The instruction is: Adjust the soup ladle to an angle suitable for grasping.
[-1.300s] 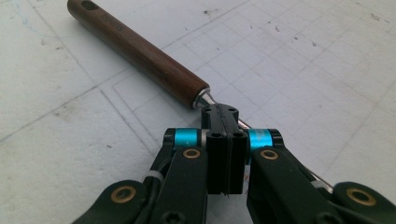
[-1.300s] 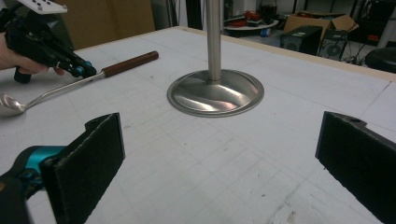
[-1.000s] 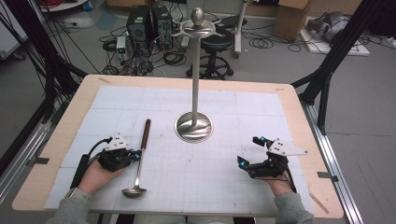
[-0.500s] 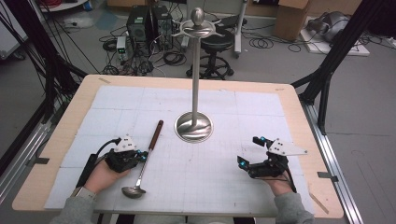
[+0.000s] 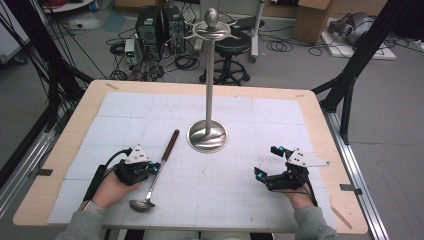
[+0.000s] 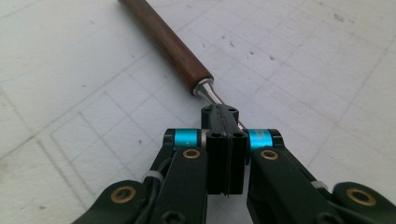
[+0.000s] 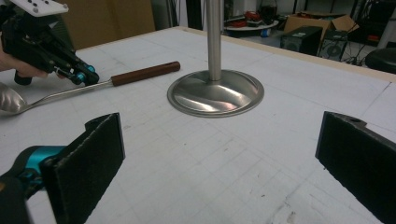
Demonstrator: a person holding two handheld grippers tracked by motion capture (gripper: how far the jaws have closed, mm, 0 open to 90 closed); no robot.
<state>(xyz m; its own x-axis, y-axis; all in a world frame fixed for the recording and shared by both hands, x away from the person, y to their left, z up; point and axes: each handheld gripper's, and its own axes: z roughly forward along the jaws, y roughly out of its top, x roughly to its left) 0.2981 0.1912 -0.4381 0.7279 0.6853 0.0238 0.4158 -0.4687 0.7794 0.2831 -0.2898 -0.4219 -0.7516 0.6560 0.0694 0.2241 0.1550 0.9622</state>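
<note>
- On the table [image 5: 320, 130], covered with white gridded sheets, the left tongs [image 5: 152, 169] sit low at the near left, held in the person's left hand [image 5: 112, 186].
- The left tongs' jaws are pressed together on the metal shaft of a ladle [image 5: 159, 165], just below where the wooden handle ends; the left gripper view shows the shaft [image 6: 211, 92] running in between the closed jaws, the brown handle [image 6: 164, 42] stretching away beyond them.
- The ladle's bowl [image 5: 141, 205] lies on the table nearer the person than the left tongs, just beside the left hand; its handle points away and to the right, towards the stand.
- The right tongs [image 5: 268, 164] rest at the near right, in the person's right hand [image 5: 299, 197], well apart from the left tongs, with jaws spread wide and nothing between them.
- In the right gripper view the two black pads [image 7: 88, 161] stand far apart at either edge, bare gridded sheet between them.
- A tall metal stand [image 5: 208, 90] rises beyond and between the two tongs; its round base [image 7: 215, 93] lies straight ahead of the right tongs, and the ladle's handle tip is near the base but not touching it.
- From the right tongs' view, the left tongs [image 7: 88, 77] show at the far left, clamped on the ladle shaft.
</note>
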